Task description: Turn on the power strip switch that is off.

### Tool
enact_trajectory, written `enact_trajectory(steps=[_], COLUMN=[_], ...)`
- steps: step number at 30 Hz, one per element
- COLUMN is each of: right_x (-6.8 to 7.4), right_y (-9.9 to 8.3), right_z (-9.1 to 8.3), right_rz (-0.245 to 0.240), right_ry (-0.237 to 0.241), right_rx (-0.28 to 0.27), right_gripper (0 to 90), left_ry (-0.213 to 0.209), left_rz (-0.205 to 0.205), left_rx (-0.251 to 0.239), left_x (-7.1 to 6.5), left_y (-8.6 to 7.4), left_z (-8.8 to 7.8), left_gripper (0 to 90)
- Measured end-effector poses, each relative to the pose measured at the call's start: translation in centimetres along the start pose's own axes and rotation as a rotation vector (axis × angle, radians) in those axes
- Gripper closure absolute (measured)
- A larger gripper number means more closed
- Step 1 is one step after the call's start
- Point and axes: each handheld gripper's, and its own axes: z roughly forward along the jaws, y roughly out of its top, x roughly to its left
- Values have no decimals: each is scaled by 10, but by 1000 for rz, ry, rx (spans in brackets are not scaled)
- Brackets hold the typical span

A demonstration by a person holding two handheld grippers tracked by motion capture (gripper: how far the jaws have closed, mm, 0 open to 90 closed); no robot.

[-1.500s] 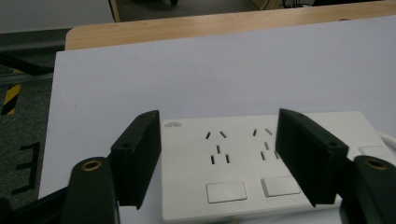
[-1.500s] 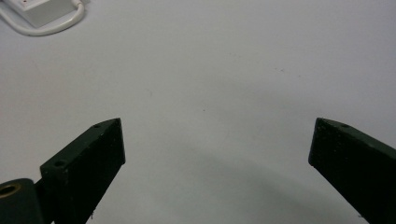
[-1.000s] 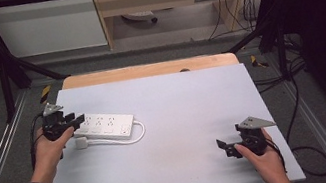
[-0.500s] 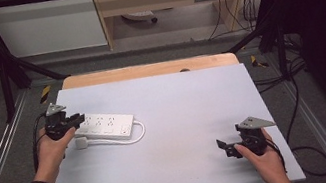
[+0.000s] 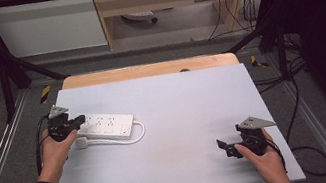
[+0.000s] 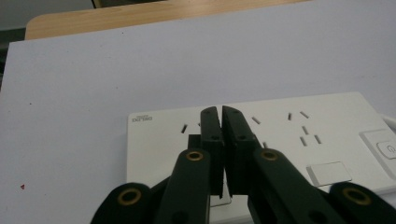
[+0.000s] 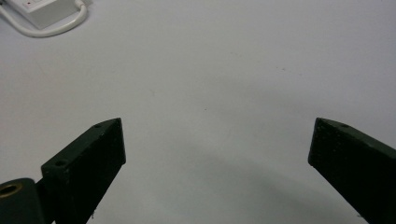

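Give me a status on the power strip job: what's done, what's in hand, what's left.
Done: the left tool has reached the near end of the white power strip, and its jaws have just closed, nearly together with nothing visibly clamped between them. In hand: it rests over the strip's top face. Left: the plug still lies loose on the table, and the right tool waits open, far from the strip.
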Motion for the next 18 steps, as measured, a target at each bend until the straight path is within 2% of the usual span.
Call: enact_trajectory(steps=[18], right_x=[0], right_y=[0], right_z=[0], right_rz=[-3], right_ry=[2], right_rx=[-1], right_gripper=[44], left_ry=[-5], left_rz=[-21], left_rx=[-2], left_x=[3], left_y=[-11], left_z=[0], left_gripper=[900])
